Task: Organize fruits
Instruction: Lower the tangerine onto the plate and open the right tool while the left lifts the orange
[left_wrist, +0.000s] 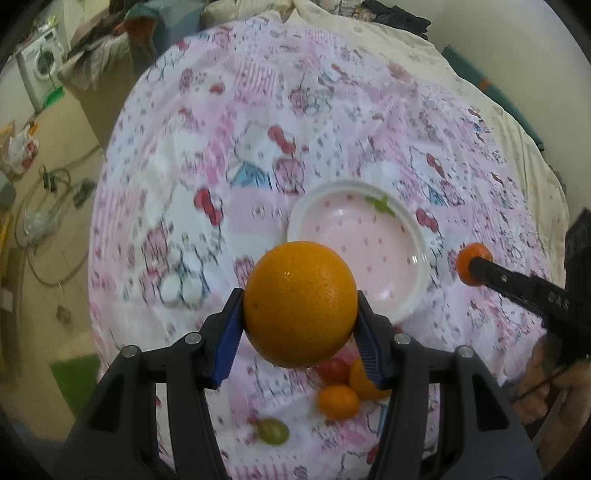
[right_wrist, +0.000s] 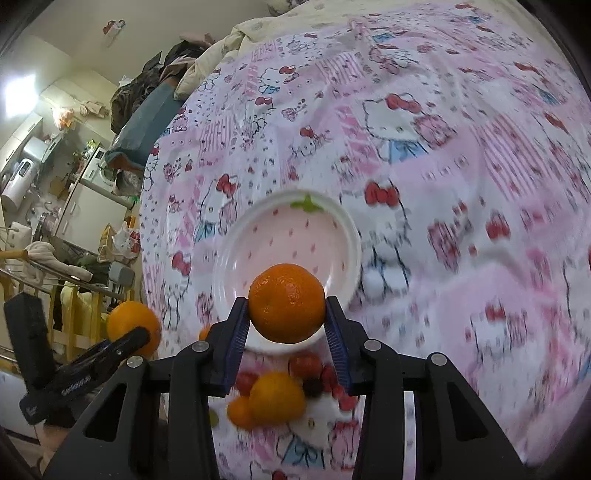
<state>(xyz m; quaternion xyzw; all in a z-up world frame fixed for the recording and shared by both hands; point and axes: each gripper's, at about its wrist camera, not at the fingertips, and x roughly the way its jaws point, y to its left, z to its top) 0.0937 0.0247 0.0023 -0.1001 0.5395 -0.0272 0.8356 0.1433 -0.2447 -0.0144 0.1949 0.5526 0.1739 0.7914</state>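
Observation:
My left gripper (left_wrist: 300, 314) is shut on a large orange (left_wrist: 300, 303) and holds it above the bed, just near of a white and pink strawberry plate (left_wrist: 402, 229). My right gripper (right_wrist: 287, 317) is shut on a smaller tangerine (right_wrist: 286, 302) and holds it over the near rim of the same plate (right_wrist: 236, 254). In the left wrist view the right gripper with its tangerine (left_wrist: 469, 260) is to the right of the plate. In the right wrist view the left gripper's orange (right_wrist: 127, 321) is at the left.
Loose fruit lies on the Hello Kitty sheet (left_wrist: 258, 129) below the grippers: a small orange (left_wrist: 339, 401), a red tomato (left_wrist: 333, 370), a green grape (left_wrist: 272, 431), another orange (right_wrist: 277, 397) and several red fruits (right_wrist: 306, 363). The bed edge and a cluttered floor are at the left.

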